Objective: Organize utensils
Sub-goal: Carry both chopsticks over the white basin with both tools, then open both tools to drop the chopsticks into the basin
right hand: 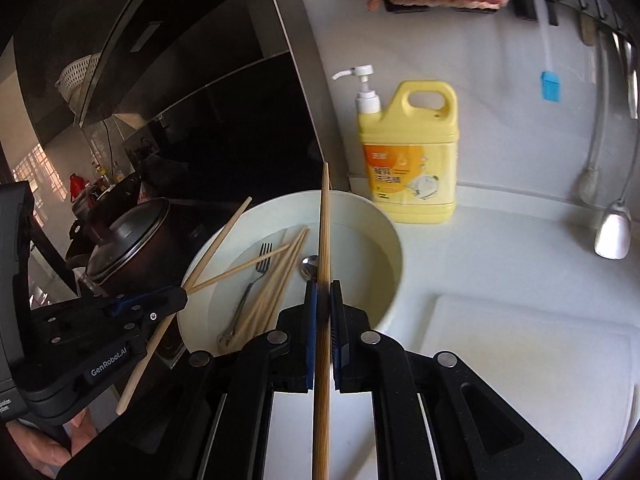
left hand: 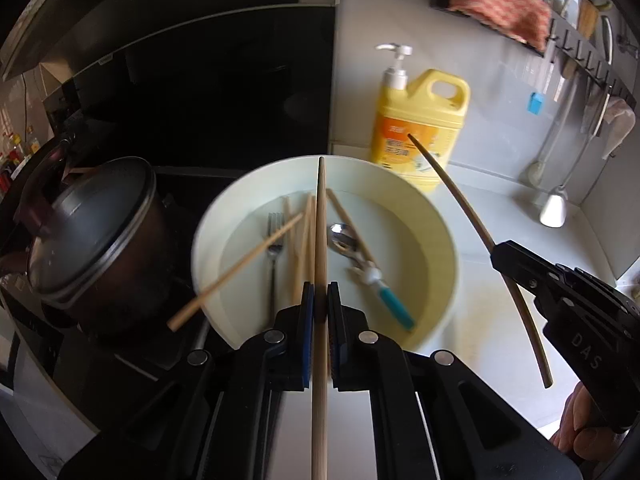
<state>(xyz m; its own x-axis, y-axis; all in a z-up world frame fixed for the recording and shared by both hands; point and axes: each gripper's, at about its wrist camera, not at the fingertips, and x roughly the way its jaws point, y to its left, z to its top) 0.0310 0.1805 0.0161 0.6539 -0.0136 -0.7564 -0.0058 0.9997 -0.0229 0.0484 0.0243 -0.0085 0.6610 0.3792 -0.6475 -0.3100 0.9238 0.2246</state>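
A white basin (left hand: 224,208) (right hand: 384,224) on the counter holds several wooden chopsticks (left hand: 298,240) (right hand: 276,280), a fork (left hand: 274,240) (right hand: 260,262) and a spoon with a teal handle (left hand: 396,306). My left gripper (left hand: 319,292) (right hand: 182,292) is shut on one chopstick (left hand: 320,216) (right hand: 218,240) just above the basin's near edge. My right gripper (right hand: 324,292) (left hand: 498,254) is shut on another chopstick (right hand: 325,220) (left hand: 452,184), to the right of the basin.
A dark pot with a glass lid (left hand: 92,232) (right hand: 128,236) sits on the stove left of the basin. A yellow detergent jug (left hand: 420,128) (right hand: 408,160) stands behind it. A white cutting board (right hand: 520,360) lies at right. Ladles and a cloth (left hand: 496,0) hang on the wall rail.
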